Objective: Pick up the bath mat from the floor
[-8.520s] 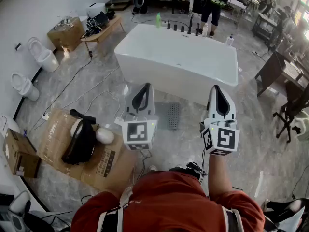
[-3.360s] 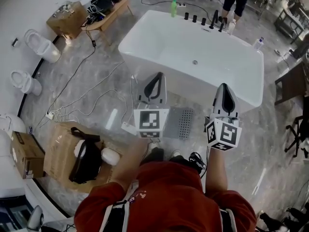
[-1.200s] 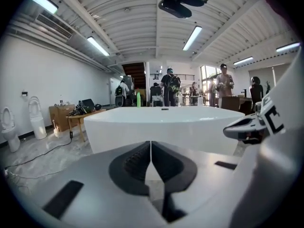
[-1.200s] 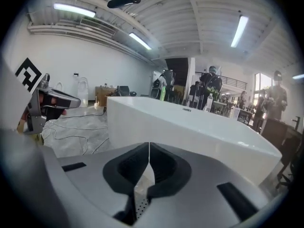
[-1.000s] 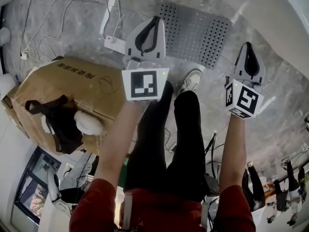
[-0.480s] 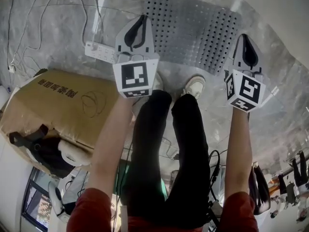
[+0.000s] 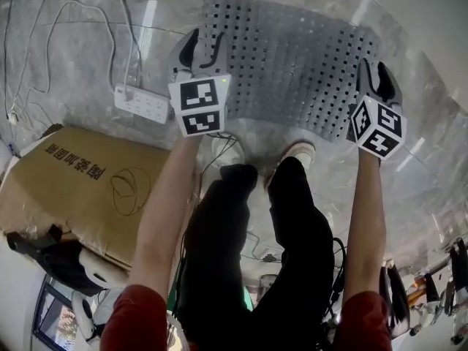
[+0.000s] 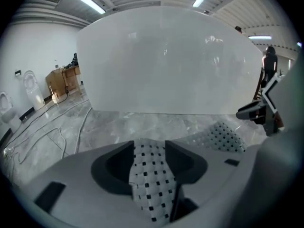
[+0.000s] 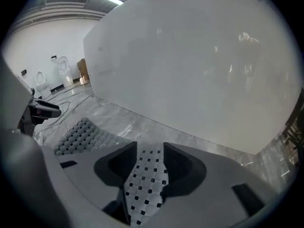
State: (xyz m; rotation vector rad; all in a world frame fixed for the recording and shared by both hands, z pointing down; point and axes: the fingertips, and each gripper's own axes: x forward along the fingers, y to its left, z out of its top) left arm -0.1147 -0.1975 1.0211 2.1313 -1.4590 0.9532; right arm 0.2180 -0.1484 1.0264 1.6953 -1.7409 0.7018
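"Where was the mat [image 7: 292,57]?"
"Flat on the floor [image 7: 73,50], long axis running left to right beside the tub [image 7: 431,13]."
"And the grippers?"
"Left gripper [image 7: 199,44] and right gripper [image 7: 376,75] had just opened their jaws. Each straddled the mat's near edge, unclamped."

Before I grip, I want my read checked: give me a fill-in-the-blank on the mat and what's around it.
The bath mat lies on the ____ beside the bathtub.
Between the jaws of the left gripper and of the right gripper shows the ____.
In the head view the white power strip lies to the mat's ____.
Missing: floor; bath mat; left.
Both pairs of jaws have just been opening; the pads do not press yet.
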